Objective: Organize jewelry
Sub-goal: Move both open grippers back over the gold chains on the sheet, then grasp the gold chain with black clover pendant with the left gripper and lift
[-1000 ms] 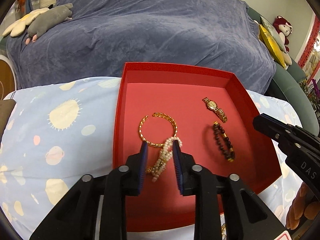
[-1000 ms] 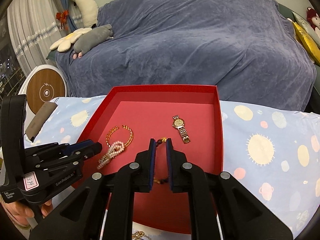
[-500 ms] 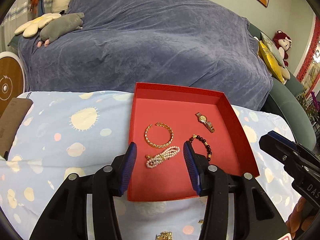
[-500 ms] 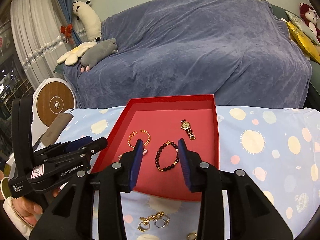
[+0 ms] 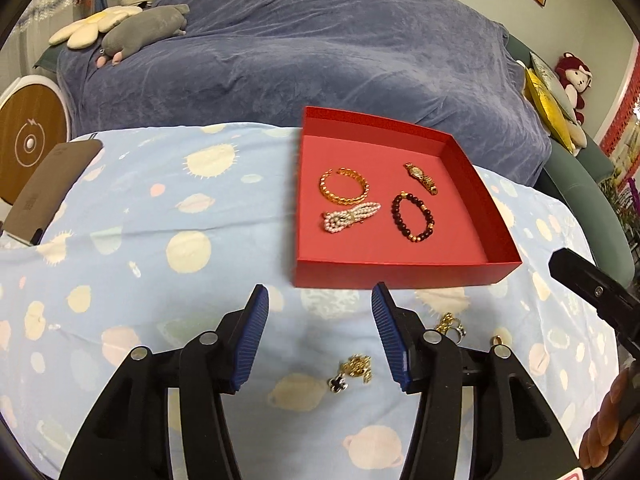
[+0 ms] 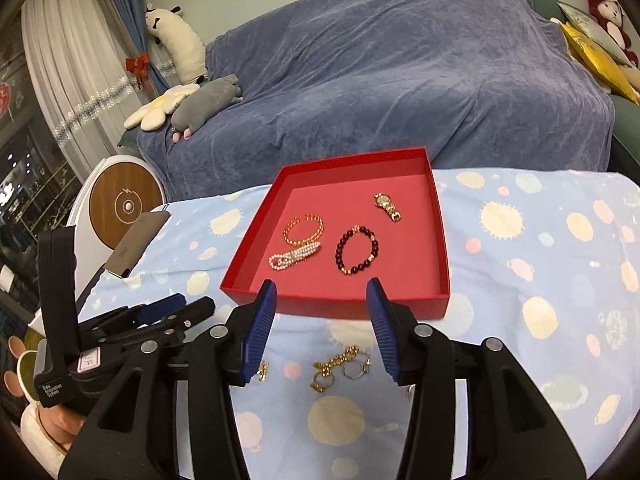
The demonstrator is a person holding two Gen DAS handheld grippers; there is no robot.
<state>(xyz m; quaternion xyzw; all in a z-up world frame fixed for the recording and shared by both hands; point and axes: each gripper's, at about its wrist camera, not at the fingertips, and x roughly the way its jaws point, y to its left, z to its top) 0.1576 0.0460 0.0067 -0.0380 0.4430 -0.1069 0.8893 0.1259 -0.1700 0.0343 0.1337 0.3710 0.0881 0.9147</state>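
Observation:
A red tray (image 5: 400, 274) (image 6: 340, 306) sits on the blue patterned cloth. In it lie a gold bangle (image 5: 344, 187) (image 6: 303, 230), a pearl piece (image 5: 350, 217) (image 6: 295, 255), a dark bead bracelet (image 5: 412, 216) (image 6: 357, 250) and a gold watch (image 5: 420, 176) (image 6: 387, 207). Loose gold chain and rings (image 6: 340, 366) (image 5: 450, 326) and a small gold charm (image 5: 356, 370) lie on the cloth in front of the tray. My left gripper (image 5: 320, 300) and right gripper (image 6: 322, 286) are both open and empty, held back in front of the tray.
A blue-covered sofa (image 6: 400, 88) stands behind the table with plush toys (image 6: 188, 108). A brown flat object (image 5: 48, 192) lies at the table's left edge. A round white device (image 6: 120, 204) stands at the left.
Both grippers opened, let go of the pearl piece and the bead bracelet in the tray, and drew back and up away from the tray.

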